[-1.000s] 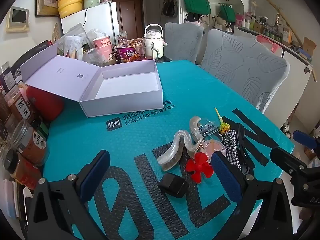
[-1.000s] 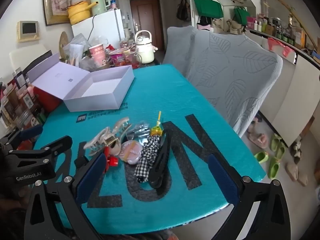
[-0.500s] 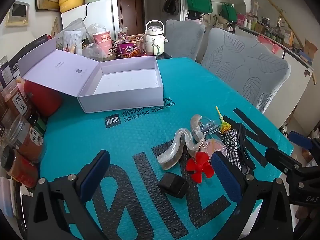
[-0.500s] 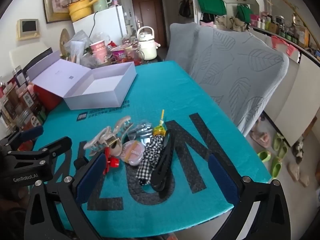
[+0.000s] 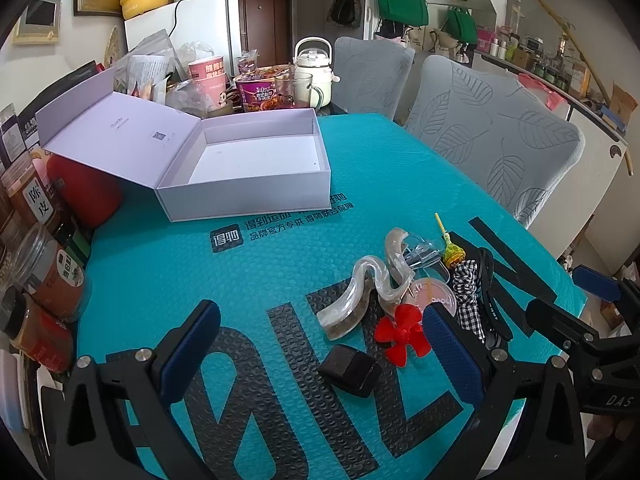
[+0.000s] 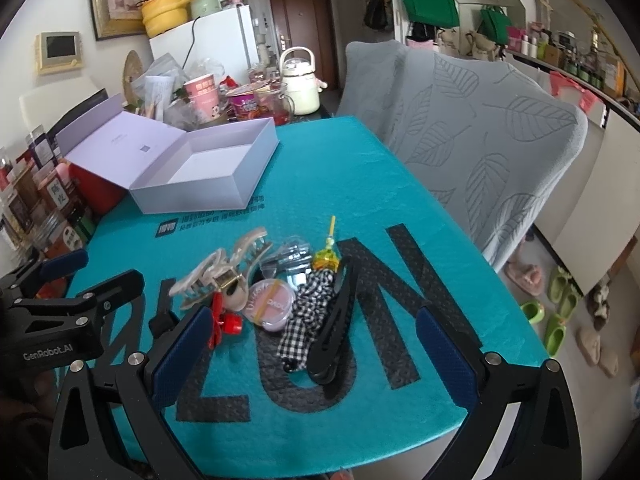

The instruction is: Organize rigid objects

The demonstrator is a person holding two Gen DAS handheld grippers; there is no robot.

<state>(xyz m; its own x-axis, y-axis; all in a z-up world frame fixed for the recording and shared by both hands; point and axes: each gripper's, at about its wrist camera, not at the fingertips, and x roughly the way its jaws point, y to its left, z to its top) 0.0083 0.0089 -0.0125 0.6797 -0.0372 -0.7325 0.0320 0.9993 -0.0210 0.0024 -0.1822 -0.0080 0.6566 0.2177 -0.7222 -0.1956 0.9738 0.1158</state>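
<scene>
A teal mat [image 5: 280, 248] is covering the table. An open box [image 5: 248, 172] is sitting toward 11 o'clock. The pile of clips [image 6: 280, 292] is lying at center, at 5 o'clock from the box. The left gripper [image 5: 320, 344] and right gripper [image 6: 312, 344] are both hovering spread wide, holding nothing.

The surface [image 6: 340, 168] is covered in teal. Grey leaf-patterned chairs [image 6: 472, 128] are set at three o'clock. A white fridge [image 6: 208, 46] and brown door [image 6: 302, 28] are seen at twelve o'clock, with green bags [image 6: 430, 4] hung at one o'clock.
</scene>
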